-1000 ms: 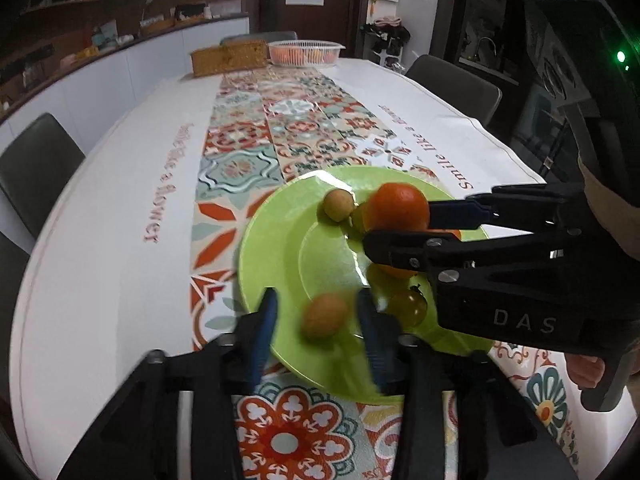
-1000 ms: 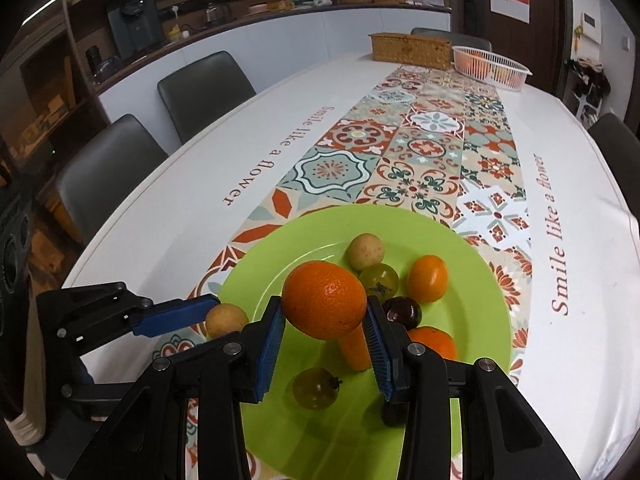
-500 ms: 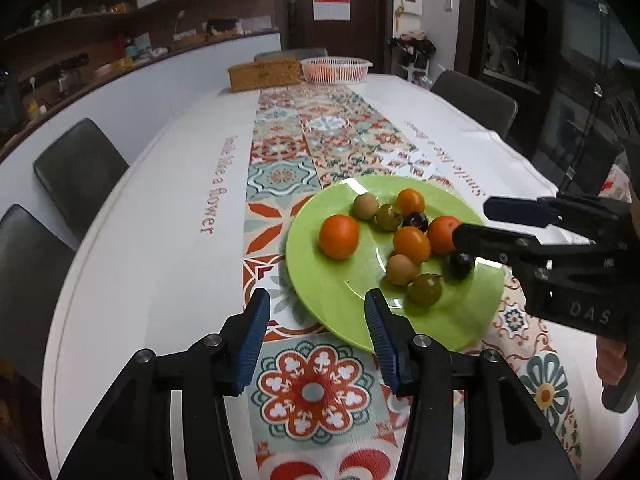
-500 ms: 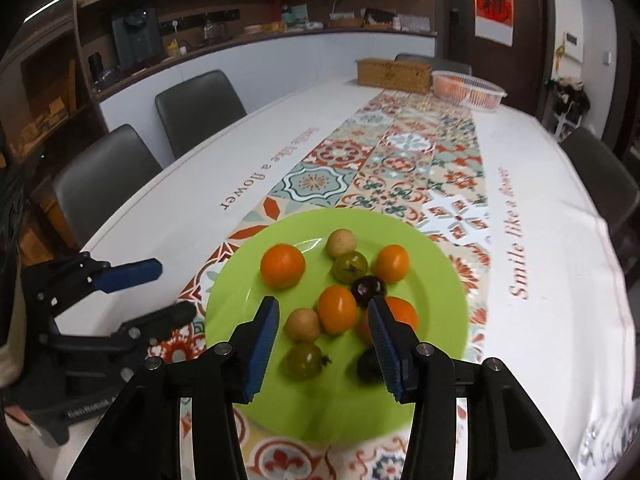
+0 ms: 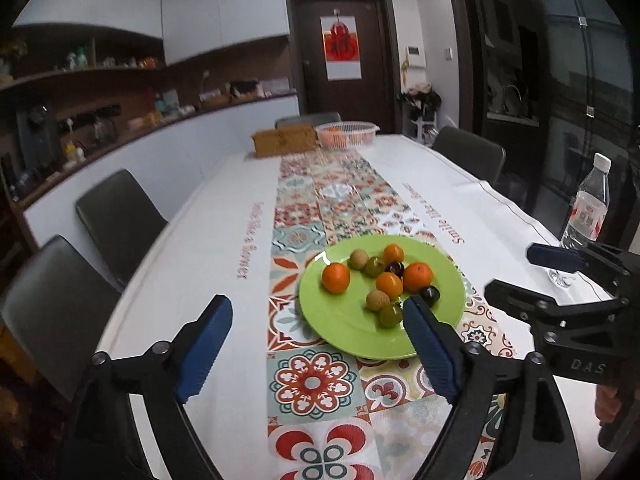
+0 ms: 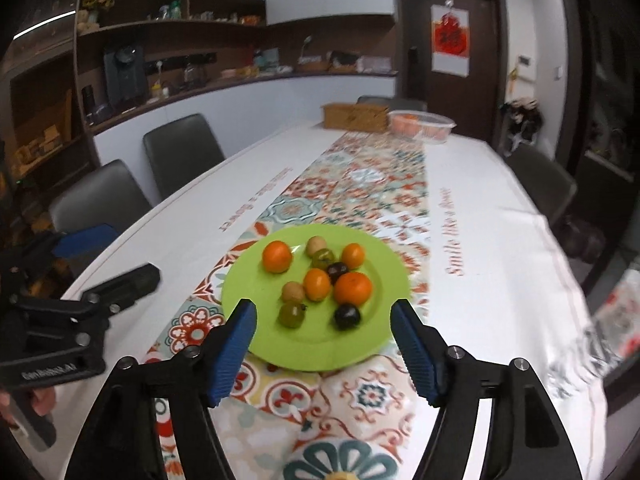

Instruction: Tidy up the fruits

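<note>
Both hand-held grippers, left and right, have just let go, pulled back, jaws opening wide, empty. Nine fruits sit on green plate, mid-desk; sorting looks finished.

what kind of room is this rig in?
Likely a home dining room with a kitchen counter: long table with patterned runner and chairs, a green plate of fruit, shelves of kitchen items along the wall.

Each black plastic hand-held gripper has ribbed blue pads, silver screws and white lettering.
</note>
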